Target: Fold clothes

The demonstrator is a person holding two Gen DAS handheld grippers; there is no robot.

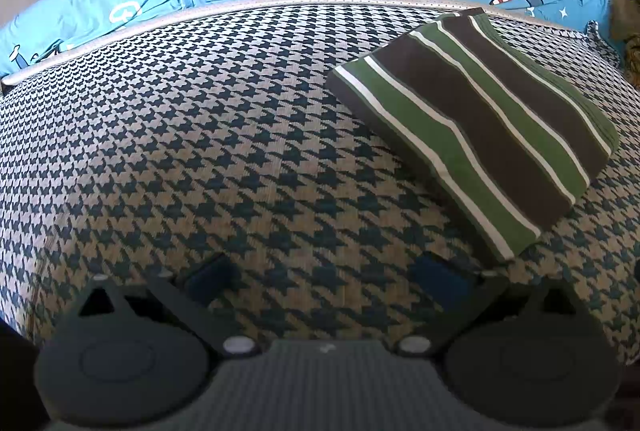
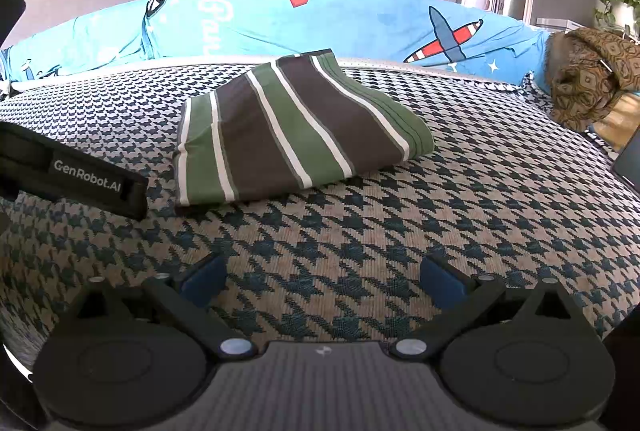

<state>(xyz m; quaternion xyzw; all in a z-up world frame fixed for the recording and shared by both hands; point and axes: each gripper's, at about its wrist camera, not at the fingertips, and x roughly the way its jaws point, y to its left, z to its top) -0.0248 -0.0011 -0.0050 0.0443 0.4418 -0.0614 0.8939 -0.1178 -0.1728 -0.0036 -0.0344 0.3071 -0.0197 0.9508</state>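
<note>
A folded garment (image 1: 476, 127) with green, brown and white stripes lies flat on the houndstooth-covered surface (image 1: 224, 135). In the left wrist view it sits ahead and to the right of my left gripper (image 1: 324, 285), which is open with nothing between its blue pads. In the right wrist view the same garment (image 2: 296, 135) lies ahead and slightly left of my right gripper (image 2: 324, 281), also open and empty. Neither gripper touches the cloth. The black strap marked GenRobot.AI (image 2: 76, 175) of the other gripper shows at the left.
A blue cushion with plane prints (image 2: 360, 27) runs along the back edge of the surface. A brown patterned cloth heap (image 2: 588, 79) sits at the far right, and a dark laptop edge (image 2: 628, 159) is beside it. A room with doors lies beyond.
</note>
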